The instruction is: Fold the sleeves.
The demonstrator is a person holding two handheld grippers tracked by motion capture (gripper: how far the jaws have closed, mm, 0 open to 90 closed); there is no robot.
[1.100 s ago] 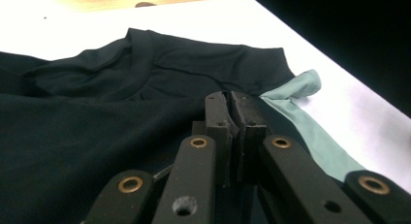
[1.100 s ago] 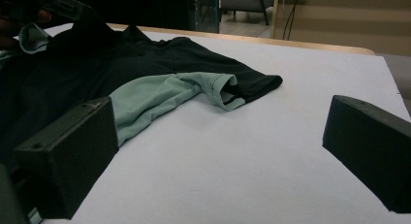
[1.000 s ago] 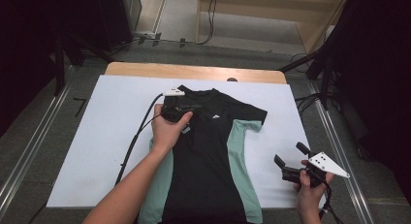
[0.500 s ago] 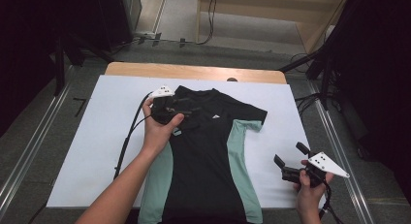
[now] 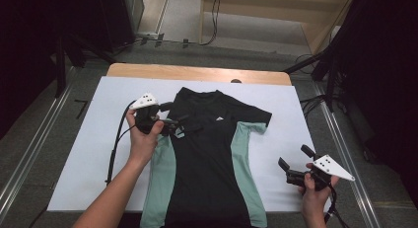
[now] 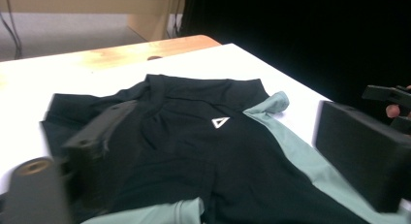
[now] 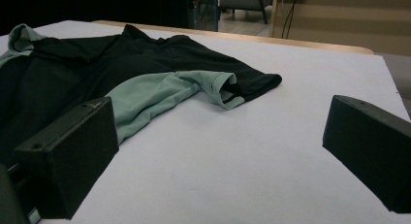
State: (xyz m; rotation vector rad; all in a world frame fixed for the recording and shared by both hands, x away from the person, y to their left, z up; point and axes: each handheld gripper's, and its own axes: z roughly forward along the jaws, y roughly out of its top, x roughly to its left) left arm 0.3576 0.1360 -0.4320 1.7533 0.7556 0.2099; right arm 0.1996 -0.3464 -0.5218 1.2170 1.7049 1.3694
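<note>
Soft, light shirt [image 5: 207,154], centre frame: best pinched at a sleeve. Left hand-held gripper [image 5: 185,125] and right hand-held gripper [image 5: 295,162] gape empty.

Setting: lab-type recording bay, not a home. Wooden surface [image 5: 197,71] covered with a plain white sheet [image 5: 84,154]. Black curtains [image 5: 379,65] close off both sides. Metal floor rails [image 5: 29,154] flank the surface. Loose cables [image 5: 215,16] run across a bare floor; light wooden furniture stands behind.
</note>
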